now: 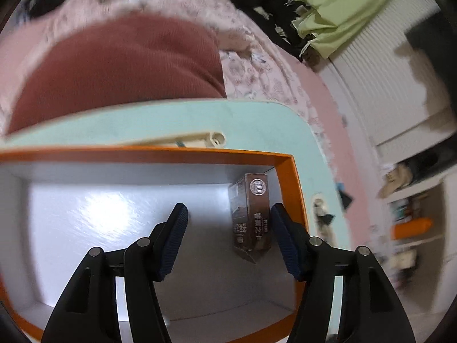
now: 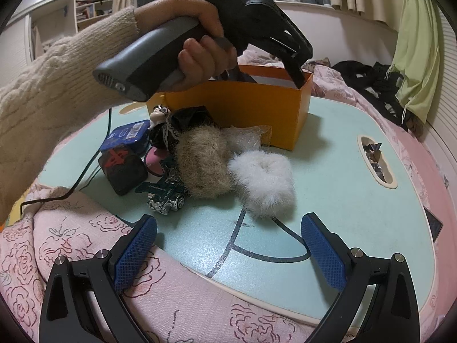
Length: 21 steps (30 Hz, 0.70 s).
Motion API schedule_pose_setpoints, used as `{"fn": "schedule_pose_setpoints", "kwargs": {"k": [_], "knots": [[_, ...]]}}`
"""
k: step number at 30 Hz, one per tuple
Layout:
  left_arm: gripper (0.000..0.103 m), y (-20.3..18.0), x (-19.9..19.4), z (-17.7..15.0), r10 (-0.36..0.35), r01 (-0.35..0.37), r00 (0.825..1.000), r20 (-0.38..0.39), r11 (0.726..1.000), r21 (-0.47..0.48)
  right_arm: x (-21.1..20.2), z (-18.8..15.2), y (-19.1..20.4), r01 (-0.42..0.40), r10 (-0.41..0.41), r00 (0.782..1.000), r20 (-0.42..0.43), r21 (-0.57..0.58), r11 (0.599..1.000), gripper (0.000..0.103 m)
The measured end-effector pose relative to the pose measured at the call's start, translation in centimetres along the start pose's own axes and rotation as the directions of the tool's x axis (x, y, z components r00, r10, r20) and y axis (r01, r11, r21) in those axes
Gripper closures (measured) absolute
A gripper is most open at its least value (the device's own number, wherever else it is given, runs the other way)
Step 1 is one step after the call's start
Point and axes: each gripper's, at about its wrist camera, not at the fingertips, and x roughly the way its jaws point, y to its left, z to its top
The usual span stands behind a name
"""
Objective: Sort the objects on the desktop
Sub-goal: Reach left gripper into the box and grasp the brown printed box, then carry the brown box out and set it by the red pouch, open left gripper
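The pale blue table (image 2: 337,171) is lying on the pink rose-printed bedding (image 2: 57,245), and it is carrying everything else. The orange box (image 2: 242,111) is standing at its far side. You are holding your left gripper (image 1: 228,223) down inside this box, with its fingers spread apart and holding nothing. A brown carton (image 1: 251,214) is standing in the box's right far corner, just beside the right finger, but I cannot tell if they are touching. Your left hand (image 2: 200,54) is gripping the handle of that gripper.

Your right gripper (image 2: 228,245) is hovering over the table's near edge, also spread wide and empty. Just beyond it, the white fur scrunchie (image 2: 265,183) is lying against the tan fur scrunchie (image 2: 200,168). Left of these are sitting a black cube (image 2: 122,168), a blue tin (image 2: 128,137) and a chrome toy car (image 2: 165,197).
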Motion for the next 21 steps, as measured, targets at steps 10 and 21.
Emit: {"fn": "schedule_pose_setpoints", "kwargs": {"k": [10, 21], "knots": [[0.080, -1.4, 1.7, -0.2, 0.087, -0.080, 0.991, -0.098, 0.994, 0.073, 0.2, -0.1, 0.3, 0.005, -0.005, 1.000, 0.000, 0.006, 1.000, 0.002], [0.084, -0.3, -5.3, -1.4, -0.114, 0.106, 0.988, 0.102, 0.991, 0.088, 0.3, -0.2, 0.4, 0.013, -0.013, 1.000, 0.003, 0.010, 1.000, 0.002]]}}
